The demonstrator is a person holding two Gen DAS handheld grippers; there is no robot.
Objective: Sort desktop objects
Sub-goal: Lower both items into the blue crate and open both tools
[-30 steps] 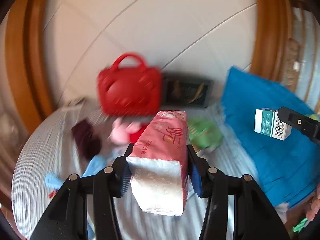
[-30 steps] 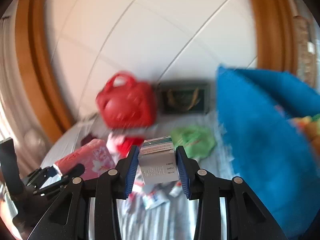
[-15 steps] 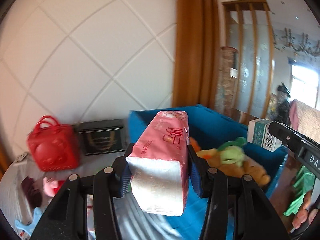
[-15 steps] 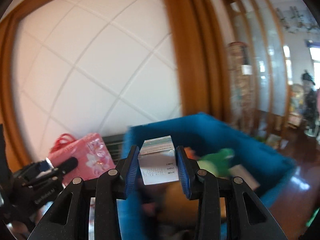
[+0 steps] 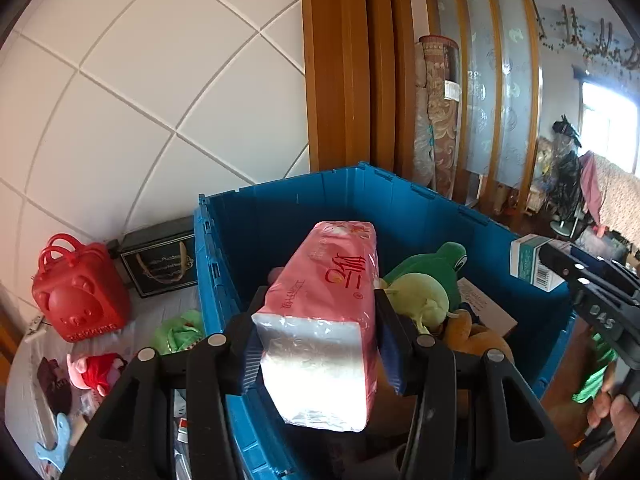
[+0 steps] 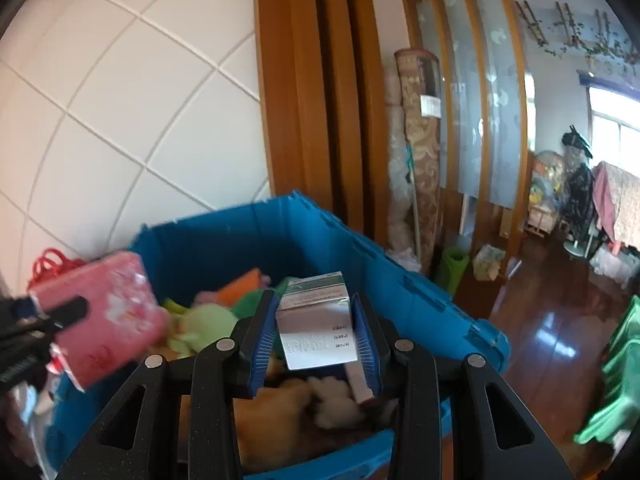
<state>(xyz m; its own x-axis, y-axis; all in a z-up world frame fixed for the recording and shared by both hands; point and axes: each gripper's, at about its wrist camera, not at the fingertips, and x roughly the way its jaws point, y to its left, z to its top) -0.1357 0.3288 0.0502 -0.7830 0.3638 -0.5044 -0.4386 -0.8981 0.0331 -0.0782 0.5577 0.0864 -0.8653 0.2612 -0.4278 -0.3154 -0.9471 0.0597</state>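
My left gripper [image 5: 316, 344] is shut on a pink tissue pack [image 5: 324, 320] and holds it above the open blue bin [image 5: 280, 200]. My right gripper [image 6: 316, 332] is shut on a small white and green carton [image 6: 316, 320], also above the bin [image 6: 420, 304]. The carton shows at the right of the left wrist view [image 5: 532, 264], and the tissue pack at the left of the right wrist view [image 6: 104, 316]. Inside the bin lie a green plush frog [image 5: 432, 276], a pale green plush [image 5: 420, 300] and an orange plush [image 5: 468, 332].
On the striped table left of the bin stand a red bear handbag [image 5: 76, 288] and a black box [image 5: 160, 264]. A green bag [image 5: 176, 332], a pink toy [image 5: 92, 372] and a blue clip [image 5: 56, 440] lie there. A tiled wall and wooden frame stand behind.
Both grippers swung right from the cluttered table to over the blue bin, carrying the tissue pack and the carton. The bin's inside and its plush toys came into view.
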